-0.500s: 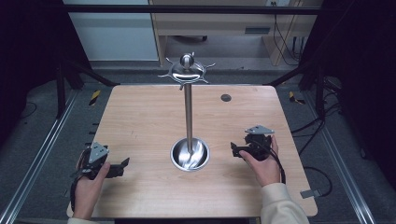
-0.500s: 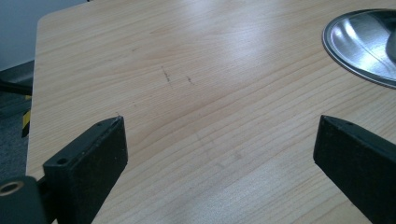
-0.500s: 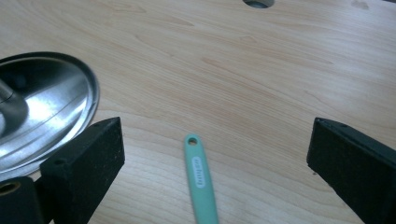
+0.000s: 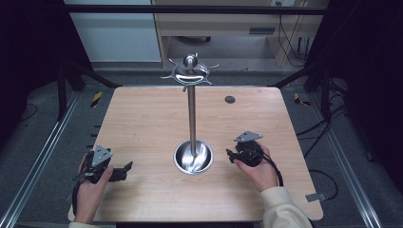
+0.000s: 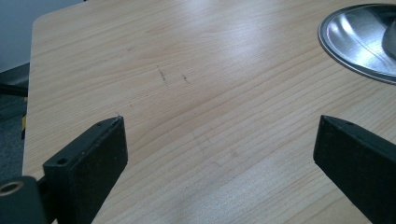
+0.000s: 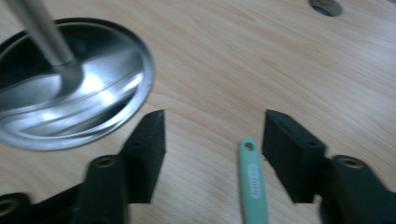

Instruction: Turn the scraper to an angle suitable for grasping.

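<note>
A slim pale-green utensil handle (image 6: 252, 183) lies flat on the wooden table (image 4: 142, 118), between the jaws of my right gripper (image 6: 212, 135) and close to the right-hand jaw. The pads stand apart and do not press on it. In the high view my right gripper (image 4: 231, 154) rests just right of the steel stand's bowl-shaped base (image 4: 183, 164), pointing at it. A thin pole (image 4: 191, 114) rises from the base to a ring of hooks (image 4: 190, 72). My left gripper (image 4: 125, 169) rests at the front left, wide open, with bare wood between its jaws (image 5: 219, 140).
A small round hole (image 4: 230, 99) sits in the table's far right part. The steel base (image 5: 359, 39) lies ahead and right of the left gripper. Black frame rails and cables run along both sides of the table, and a desk stands behind it.
The right gripper has edged slightly left, toward the steel base. The left gripper has stayed put.
</note>
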Tool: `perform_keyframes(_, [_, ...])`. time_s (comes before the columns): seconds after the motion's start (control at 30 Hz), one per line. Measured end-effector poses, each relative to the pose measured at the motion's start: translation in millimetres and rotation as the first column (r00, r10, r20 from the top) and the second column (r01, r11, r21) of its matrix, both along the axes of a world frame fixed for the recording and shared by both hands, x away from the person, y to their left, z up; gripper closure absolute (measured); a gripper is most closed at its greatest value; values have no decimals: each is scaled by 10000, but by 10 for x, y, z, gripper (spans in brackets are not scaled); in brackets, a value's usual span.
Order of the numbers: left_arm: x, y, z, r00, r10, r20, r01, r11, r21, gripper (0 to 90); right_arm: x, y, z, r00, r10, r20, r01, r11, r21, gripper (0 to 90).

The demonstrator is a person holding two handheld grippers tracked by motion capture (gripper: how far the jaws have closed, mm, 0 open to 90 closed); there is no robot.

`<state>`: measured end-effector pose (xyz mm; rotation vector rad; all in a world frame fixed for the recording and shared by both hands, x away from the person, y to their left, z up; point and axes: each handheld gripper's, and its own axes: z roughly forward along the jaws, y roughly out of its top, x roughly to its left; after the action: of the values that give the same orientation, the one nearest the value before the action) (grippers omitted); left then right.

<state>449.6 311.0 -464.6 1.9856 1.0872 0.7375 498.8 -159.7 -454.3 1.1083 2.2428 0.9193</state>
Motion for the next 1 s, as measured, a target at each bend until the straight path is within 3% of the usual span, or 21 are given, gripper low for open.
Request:
perform_keyframes(0.17, [4,-5,-4,10000,-32,-15,32,10000,51,28,10,74,-32,9957,816,-439,-819,9966,-61,658])
perform_keyframes(0.2, [4,-5,-4,10000,-32,-15,32,10000,51,28,10,74,-32,9957,816,-439,-819,9966,-61,658])
perform_keyframes(0.23, [3,-8,-4,10000,-26,-21,26,10000,42,28,29,84,-51,9939,872,-671,-884,9960,-148,749])
perform_keyframes(0.4, [3,-16,-5,10000,-60,-60,61,9999,117,28,102,46,-128,9903,677,-1215,-753,9954,-587,869])
perform_keyframes(0.73, [4,-21,-7,9999,-76,-74,77,9999,142,28,201,-117,-160,9896,-17,-1441,-62,9985,-544,900])
perform_keyframes(1.0, [4,-19,-6,10000,-71,-68,72,9999,151,28,243,-188,-211,9838,-398,-1747,288,9975,-651,900])
